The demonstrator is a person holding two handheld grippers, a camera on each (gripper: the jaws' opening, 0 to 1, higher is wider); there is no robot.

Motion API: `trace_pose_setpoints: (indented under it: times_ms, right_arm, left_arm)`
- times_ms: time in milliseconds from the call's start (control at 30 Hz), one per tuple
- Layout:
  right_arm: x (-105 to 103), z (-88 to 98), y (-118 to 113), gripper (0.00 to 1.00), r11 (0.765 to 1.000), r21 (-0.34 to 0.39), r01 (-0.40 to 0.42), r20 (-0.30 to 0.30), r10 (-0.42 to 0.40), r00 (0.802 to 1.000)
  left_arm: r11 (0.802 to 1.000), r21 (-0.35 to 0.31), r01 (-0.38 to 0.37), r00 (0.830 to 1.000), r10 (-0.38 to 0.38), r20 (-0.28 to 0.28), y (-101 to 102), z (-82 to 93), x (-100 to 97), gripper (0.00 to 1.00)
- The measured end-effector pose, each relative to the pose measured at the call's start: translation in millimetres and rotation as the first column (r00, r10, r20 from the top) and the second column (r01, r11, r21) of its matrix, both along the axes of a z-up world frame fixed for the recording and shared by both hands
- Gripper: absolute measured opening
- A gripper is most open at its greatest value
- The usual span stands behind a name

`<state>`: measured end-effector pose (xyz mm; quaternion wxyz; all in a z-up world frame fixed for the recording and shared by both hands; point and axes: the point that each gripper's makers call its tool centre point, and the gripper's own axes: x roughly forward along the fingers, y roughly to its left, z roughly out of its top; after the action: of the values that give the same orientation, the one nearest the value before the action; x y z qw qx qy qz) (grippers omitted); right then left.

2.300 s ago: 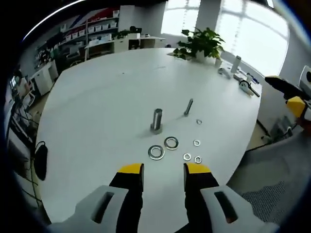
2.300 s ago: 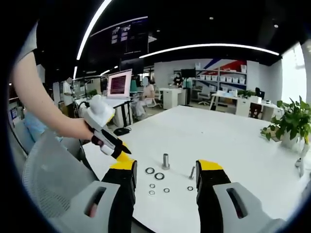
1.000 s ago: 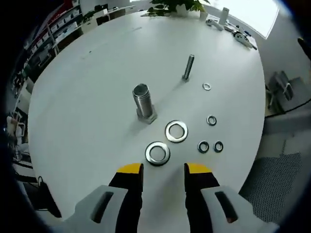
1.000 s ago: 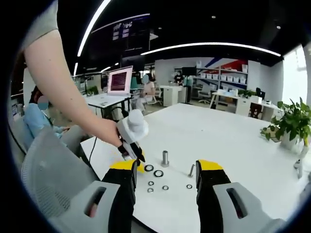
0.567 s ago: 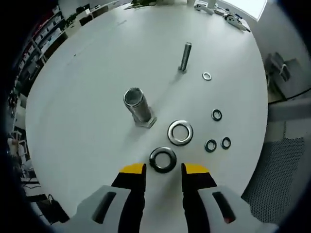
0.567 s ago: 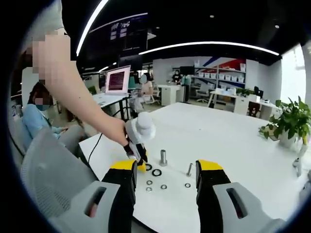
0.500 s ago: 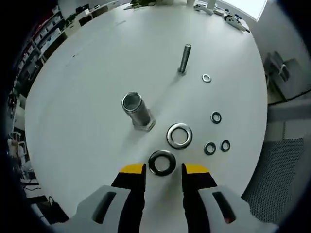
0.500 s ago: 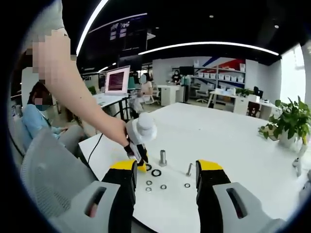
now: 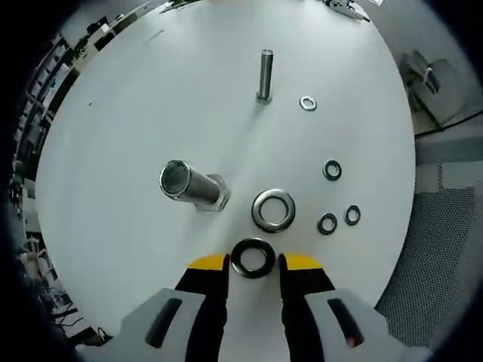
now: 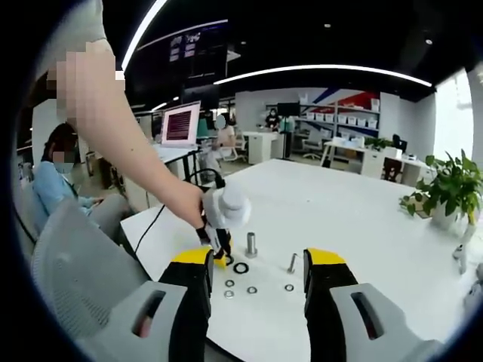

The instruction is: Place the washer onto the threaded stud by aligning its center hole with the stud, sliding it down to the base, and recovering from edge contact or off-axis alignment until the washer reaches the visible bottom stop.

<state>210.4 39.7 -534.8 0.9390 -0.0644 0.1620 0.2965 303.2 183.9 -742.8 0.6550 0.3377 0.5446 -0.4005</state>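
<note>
Between left claw (image 9: 253,262) tips, washer (image 9: 253,258)

Between our left gripper's (image 9: 253,262) spread jaws sits a dark washer (image 9: 253,258), taking up nearly all the gap, with bare table (image 9: 113,249) outside each jaw. Just ahead of the jaws lies a second large washer (image 9: 274,210), and ahead to the left a thick stud (image 9: 191,185) rises from its hex base, so a straight run forward meets both. Further ahead a slim bolt (image 9: 265,75) stands upright; to the right, four small washers (image 9: 332,169) lie scattered. In front of our right gripper (image 10: 255,265), held above the table, the gap between its jaws is free; the left gripper and the person's arm (image 10: 124,143) cross the left side.
</note>
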Motion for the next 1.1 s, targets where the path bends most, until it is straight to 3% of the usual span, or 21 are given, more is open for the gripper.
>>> trace_pose_setpoints:
  times_ms: [200,467,500,567,900,933,1100]
  right_arm:
    - [-0.4,-1.3,0.7,0.5,1.0,-0.008,-0.004,-0.004,0.004,1.0]
    - [0.1,-1.7,-1.3,0.49,1.0,-0.012,0.005,-0.005,-0.005,1.0]
    - [0.1,-2.3,-1.8,0.49,1.0,-0.013,0.006,-0.007,-0.006,1.0]
    - [0.4,-2.0,-2.4,0.49,1.0,-0.011,0.009,-0.005,-0.009,1.0]
    - [0.6,-2.0,-1.8,0.49,1.0,-0.011,0.008,-0.007,-0.008,1.0]
    - [0.6,-2.0,-2.0,0.49,1.0,-0.01,0.009,-0.007,-0.009,1.0]
    - [1.0,-1.7,-2.3,0.49,1.0,-0.005,0.01,-0.008,-0.01,1.0]
  left_arm:
    - [0.996,0.029,0.081,0.997,-0.081,-0.007,-2.7,0.2,-1.0,0.26]
    - [0.99,0.079,0.119,0.993,-0.117,-0.031,-2.8,-0.2,-2.9,0.27]
    - [0.981,0.08,0.179,0.984,-0.176,-0.038,-2.2,-0.1,-3.8,0.28]
    - [0.977,0.075,0.199,0.98,-0.197,-0.038,0.3,-0.2,-3.8,0.28]
    - [0.977,0.083,0.196,0.98,-0.193,-0.042,0.3,-0.2,-2.5,0.27]
    - [0.977,0.083,0.198,0.98,-0.195,-0.038,0.3,-0.1,-2.5,0.21]
    - [0.974,0.082,0.211,0.977,-0.209,-0.034,2.2,0.8,-2.2,0.21]
